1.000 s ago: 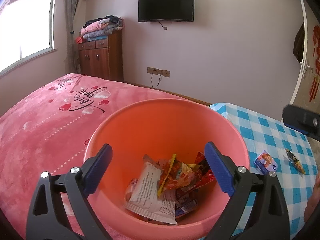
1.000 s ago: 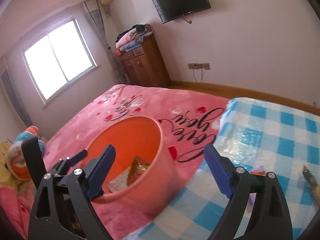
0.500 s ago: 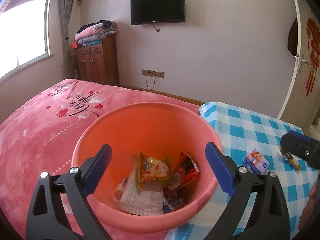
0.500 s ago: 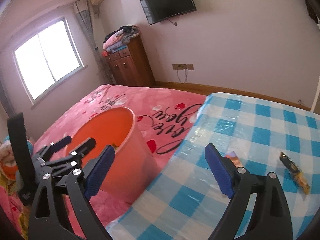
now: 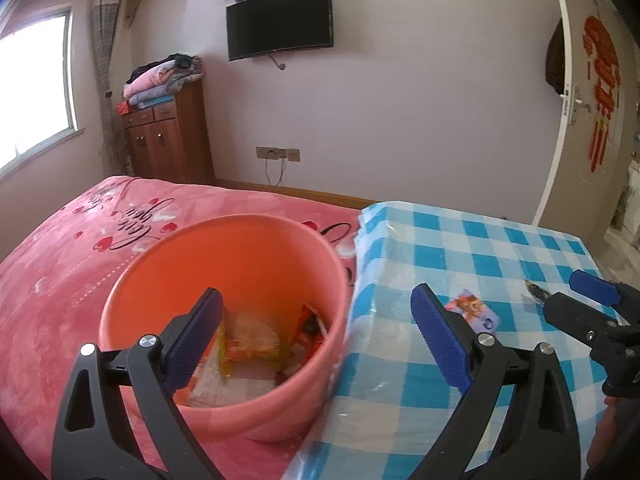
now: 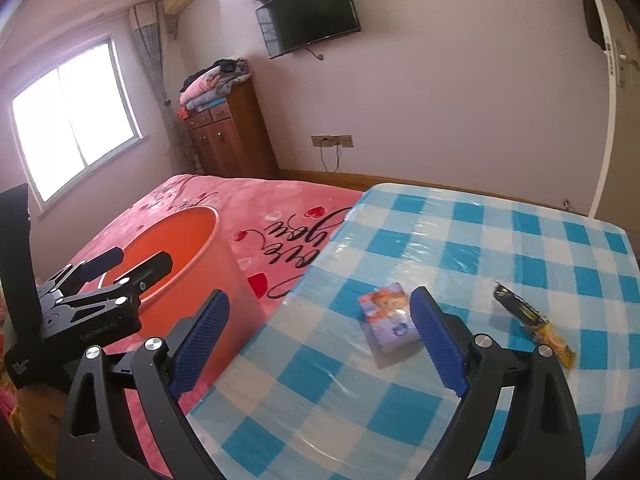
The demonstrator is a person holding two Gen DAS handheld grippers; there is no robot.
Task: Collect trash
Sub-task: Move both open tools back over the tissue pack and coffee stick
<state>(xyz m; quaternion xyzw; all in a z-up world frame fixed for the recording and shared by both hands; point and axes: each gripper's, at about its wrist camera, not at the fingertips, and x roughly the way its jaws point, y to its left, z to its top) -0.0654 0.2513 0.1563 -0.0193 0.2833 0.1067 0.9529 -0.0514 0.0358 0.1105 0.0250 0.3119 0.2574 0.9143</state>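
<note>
- The left gripper [image 5: 316, 336] is hanging over the near edge of the orange bucket [image 5: 332, 280], with its blue fingers spread wide and nothing between them.
- The right gripper [image 6: 320, 340] is hovering low over the blue checked cloth [image 6: 500, 248], its fingers also spread wide and holding nothing.
- The bucket is sitting on the pink blanket [image 5: 80, 248], right beside the edge of the checked cloth.
- Snack wrappers [image 5: 256, 340] are lying in a heap at the bottom of the bucket.
- A small purple packet [image 6: 390, 318] is lying flat on the cloth, just in front of the right gripper's right finger.
- A long dark and yellow wrapper [image 6: 534, 324] is lying on the cloth a little further right, apart from the packet.
- Far back, a brown cabinet [image 6: 232, 136] is standing by the wall with folded blankets [image 6: 216, 82] piled on top.
- A black TV [image 5: 280, 20] is hanging high on the wall.
</note>
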